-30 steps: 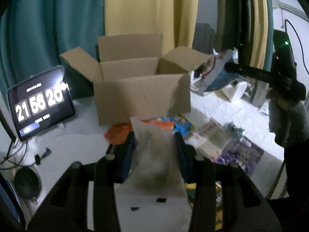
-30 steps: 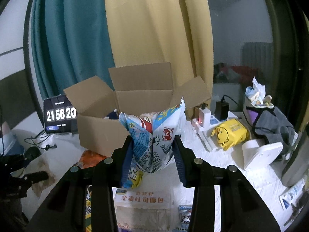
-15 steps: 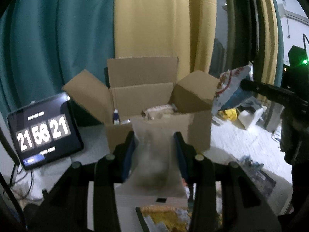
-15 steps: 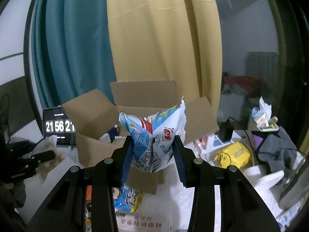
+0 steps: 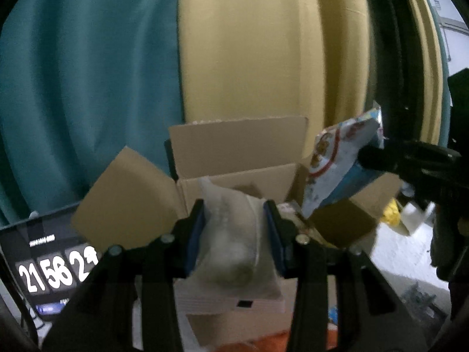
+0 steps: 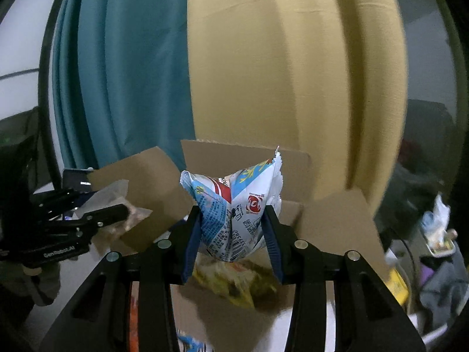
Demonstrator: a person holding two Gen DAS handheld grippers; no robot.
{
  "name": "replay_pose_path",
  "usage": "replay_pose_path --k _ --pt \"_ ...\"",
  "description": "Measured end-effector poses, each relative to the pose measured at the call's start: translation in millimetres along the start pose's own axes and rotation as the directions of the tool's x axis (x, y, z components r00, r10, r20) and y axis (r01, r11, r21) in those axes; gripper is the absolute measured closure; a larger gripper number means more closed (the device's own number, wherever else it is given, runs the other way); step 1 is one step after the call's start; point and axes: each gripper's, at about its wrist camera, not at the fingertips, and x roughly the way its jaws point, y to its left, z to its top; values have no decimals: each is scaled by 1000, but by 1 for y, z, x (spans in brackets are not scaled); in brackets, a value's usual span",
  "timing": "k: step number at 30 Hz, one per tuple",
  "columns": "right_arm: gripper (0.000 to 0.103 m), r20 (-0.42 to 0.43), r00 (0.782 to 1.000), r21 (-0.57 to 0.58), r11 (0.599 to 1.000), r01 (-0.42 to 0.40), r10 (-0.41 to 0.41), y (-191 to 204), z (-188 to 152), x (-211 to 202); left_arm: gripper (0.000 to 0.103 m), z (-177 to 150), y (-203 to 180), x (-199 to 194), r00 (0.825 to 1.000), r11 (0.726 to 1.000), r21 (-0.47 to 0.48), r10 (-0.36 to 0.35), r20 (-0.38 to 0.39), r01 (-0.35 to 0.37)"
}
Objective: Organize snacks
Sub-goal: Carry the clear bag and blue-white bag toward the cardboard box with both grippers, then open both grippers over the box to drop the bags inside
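Note:
An open cardboard box (image 5: 234, 152) (image 6: 246, 158) stands ahead with all flaps up. My left gripper (image 5: 234, 208) is shut on a clear plastic snack bag (image 5: 231, 246) with a brownish lump inside, held just over the box's near wall. My right gripper (image 6: 233, 214) is shut on a blue and white printed snack bag (image 6: 234, 205), held above the box opening. In the left wrist view that blue and white bag (image 5: 340, 170) and the right gripper (image 5: 363, 158) come in from the right. In the right wrist view the left gripper (image 6: 126, 211) and its clear bag (image 6: 117, 193) show at left. A yellow packet (image 6: 234, 278) lies inside the box.
A tablet clock (image 5: 44, 264) stands left of the box. Teal and yellow curtains (image 5: 205, 58) hang behind. An orange packet (image 5: 269, 343) lies below the box front. Clutter sits at the right: a yellow pack (image 6: 398, 284), a grey cloth (image 6: 442, 287), white items (image 5: 413, 220).
Both grippers have moved forward and up toward the box with their bags still held. The box now fills the lower middle of each view, and the table snacks have dropped out of sight.

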Motion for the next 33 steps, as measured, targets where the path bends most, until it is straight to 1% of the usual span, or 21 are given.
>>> replay_pose_path --k 4,5,7,8,9,10,11,12,15,18,22,29,33 --pt "60 -6 1000 -21 999 -24 24 9 15 33 61 9 20 26 1000 1000 -22 17 -3 -17" --pt "59 -5 999 -15 999 -36 36 10 19 41 61 10 25 33 1000 999 -24 21 -7 -21" --pt "58 -1 996 24 996 -85 85 10 29 65 60 14 34 42 999 999 -41 34 -13 -35" --pt "57 -3 996 38 995 -91 91 11 34 78 56 15 38 46 999 998 -51 43 -18 -44" --pt "49 -12 998 41 997 -64 65 12 39 94 52 17 42 49 998 997 -61 52 -21 -53" --pt "35 -12 999 38 998 -45 46 14 43 102 48 19 47 49 998 995 -79 66 -18 -67" --pt "30 -9 999 35 999 -41 41 16 47 107 28 20 52 47 997 992 -102 71 -6 -71" --pt "27 -1 999 33 998 -45 45 19 50 109 12 21 57 43 998 991 -117 60 10 -59" --pt "27 17 999 17 999 -43 42 27 55 105 10 24 63 32 997 990 -127 66 36 -61" --pt "27 8 999 -5 999 -38 38 34 56 98 10 30 68 18 996 987 -150 73 58 -63" --pt "27 9 999 -20 999 -32 32 36 58 83 10 32 67 3 994 986 -154 74 78 -61" --pt "27 23 1000 -34 999 -12 12 42 57 42 10 36 46 -33 992 989 -131 76 105 -62" --pt "27 32 999 -16 1000 0 0 47 50 11 10 32 33 -60 992 991 -121 66 109 -53"
